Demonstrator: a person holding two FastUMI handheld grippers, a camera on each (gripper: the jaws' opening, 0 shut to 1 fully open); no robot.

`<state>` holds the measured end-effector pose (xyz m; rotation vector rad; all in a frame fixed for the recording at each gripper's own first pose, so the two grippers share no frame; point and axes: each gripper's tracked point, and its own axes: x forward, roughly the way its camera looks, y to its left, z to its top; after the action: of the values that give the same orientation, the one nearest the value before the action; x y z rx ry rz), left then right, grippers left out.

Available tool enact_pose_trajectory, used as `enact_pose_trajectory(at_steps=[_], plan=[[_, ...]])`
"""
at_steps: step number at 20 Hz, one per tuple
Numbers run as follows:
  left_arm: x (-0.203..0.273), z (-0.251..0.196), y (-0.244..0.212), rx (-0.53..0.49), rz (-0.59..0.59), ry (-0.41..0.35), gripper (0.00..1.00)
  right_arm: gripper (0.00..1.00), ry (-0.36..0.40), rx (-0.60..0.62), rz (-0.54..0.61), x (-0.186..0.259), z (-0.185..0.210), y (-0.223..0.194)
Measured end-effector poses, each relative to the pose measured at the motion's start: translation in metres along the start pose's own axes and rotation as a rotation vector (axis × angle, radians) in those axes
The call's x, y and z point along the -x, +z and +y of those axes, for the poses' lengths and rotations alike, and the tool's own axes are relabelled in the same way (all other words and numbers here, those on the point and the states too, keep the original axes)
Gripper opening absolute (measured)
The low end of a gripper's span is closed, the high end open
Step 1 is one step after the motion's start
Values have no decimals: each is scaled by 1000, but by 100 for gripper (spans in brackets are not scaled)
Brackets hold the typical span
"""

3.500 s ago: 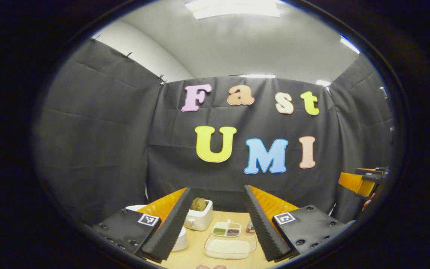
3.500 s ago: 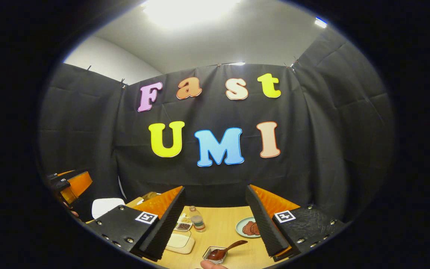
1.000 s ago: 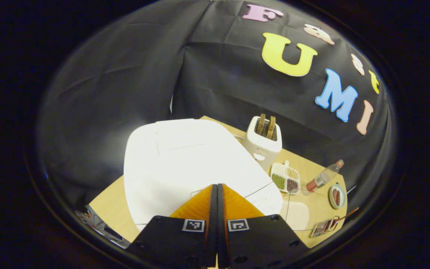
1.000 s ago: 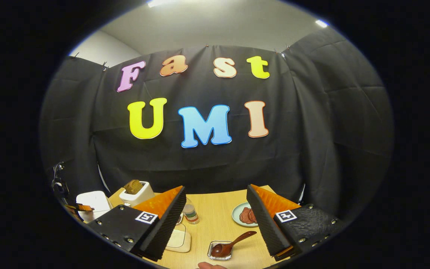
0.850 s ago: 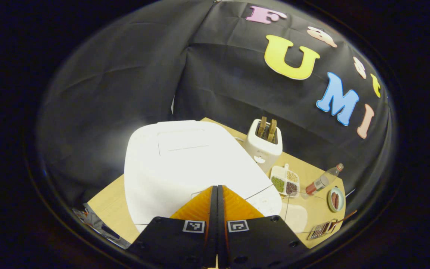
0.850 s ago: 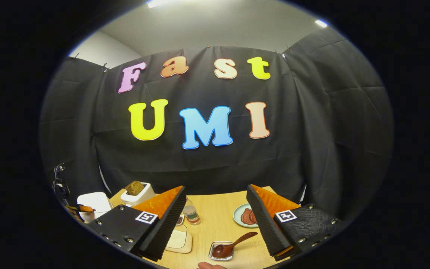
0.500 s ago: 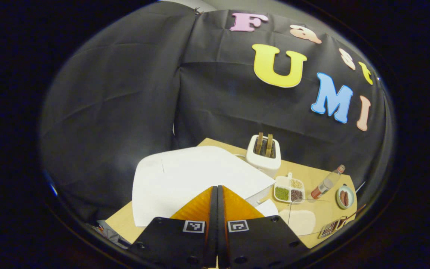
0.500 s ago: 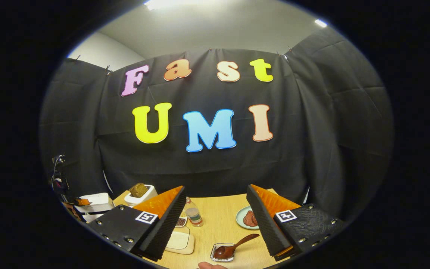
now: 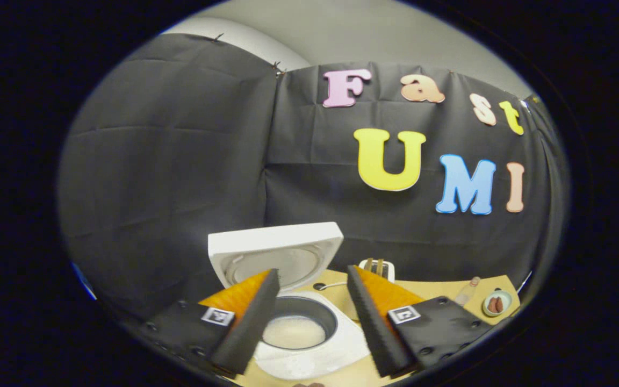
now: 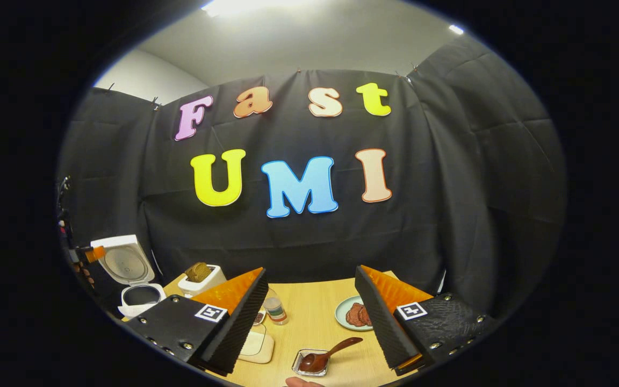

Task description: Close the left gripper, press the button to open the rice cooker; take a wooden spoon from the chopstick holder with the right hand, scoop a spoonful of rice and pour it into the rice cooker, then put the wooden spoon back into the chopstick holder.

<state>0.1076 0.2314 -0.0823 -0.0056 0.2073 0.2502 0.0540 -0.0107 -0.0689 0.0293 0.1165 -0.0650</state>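
Lid (image 9: 277, 252) of the rice cooker (image 9: 309, 344) stands open beyond the empty, open left tool (image 9: 309, 328). Right tool (image 10: 309, 328), also open and empty, should descend onto the wooden spoon (image 10: 328, 355) handle just ahead, in its holder (image 10: 309, 364).

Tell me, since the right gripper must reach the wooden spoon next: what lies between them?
Nothing. In the right gripper view the wooden spoon rests in its small clear holder, on bare table, between the open right gripper's fingers.
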Motion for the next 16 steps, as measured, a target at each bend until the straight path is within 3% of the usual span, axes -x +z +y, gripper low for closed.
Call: enact_pose_trajectory(at_steps=[1, 5, 9, 16], plan=[[11, -9, 8, 12, -23, -12, 99, 99, 3, 2, 6, 0, -3, -3], [65, -50, 30, 71, -115, -68, 95, 99, -12, -25, 56, -3, -27, -26], [101, -98, 28, 64, -153, -134, 96, 99, -25, -49, 121, -7, -54, -61], [136, -145, 2, 29, -133, -201, 95, 99, -14, -138, 244, -30, -69, -135]])
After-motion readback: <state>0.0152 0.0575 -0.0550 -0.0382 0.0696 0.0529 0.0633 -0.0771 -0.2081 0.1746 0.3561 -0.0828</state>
